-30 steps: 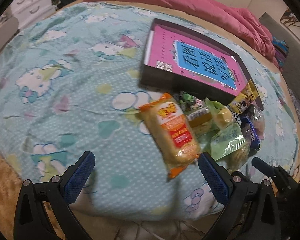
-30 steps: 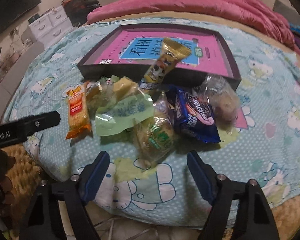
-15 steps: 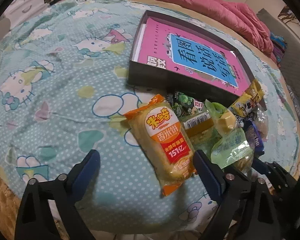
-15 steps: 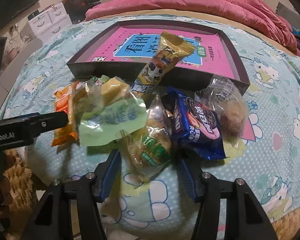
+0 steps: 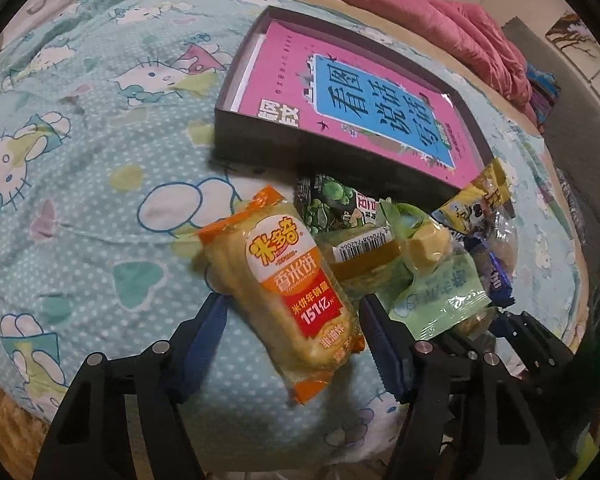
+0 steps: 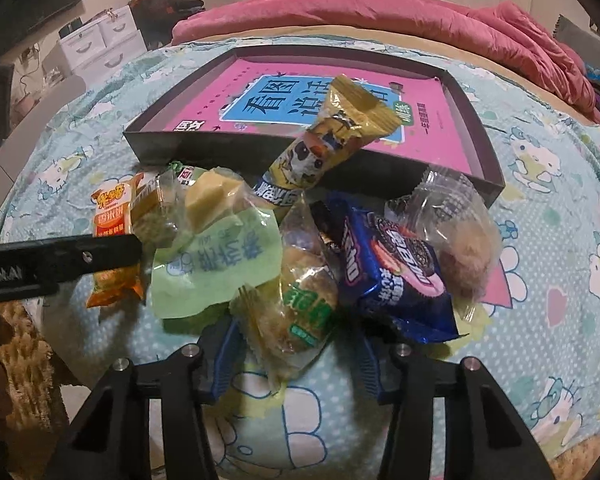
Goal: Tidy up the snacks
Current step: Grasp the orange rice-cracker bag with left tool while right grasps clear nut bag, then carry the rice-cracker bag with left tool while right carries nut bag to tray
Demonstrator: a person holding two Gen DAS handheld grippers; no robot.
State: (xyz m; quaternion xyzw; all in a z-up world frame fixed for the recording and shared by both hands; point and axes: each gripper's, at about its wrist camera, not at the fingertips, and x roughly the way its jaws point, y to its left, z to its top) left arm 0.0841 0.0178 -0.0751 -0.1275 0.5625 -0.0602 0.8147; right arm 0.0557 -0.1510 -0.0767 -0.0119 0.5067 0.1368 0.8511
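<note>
Left wrist shows left gripper [image 5: 296, 328] closing around the rice cracker pack [image 5: 288, 300], pads seemingly not yet pinching; next, squeeze and lift.

Rice cracker pack [image 5: 288, 296]: glossy plastic film, crinkled. Blue cookie pack [image 6: 396, 276]: shiny foil-like wrap. Clear bag [image 6: 456, 232]: transparent plastic. Bedsheet [image 5: 80, 168]: matt printed cloth. Box [image 6: 236, 152]: matt dark card. Book [image 5: 364, 100]: smooth pink paper cover.
</note>
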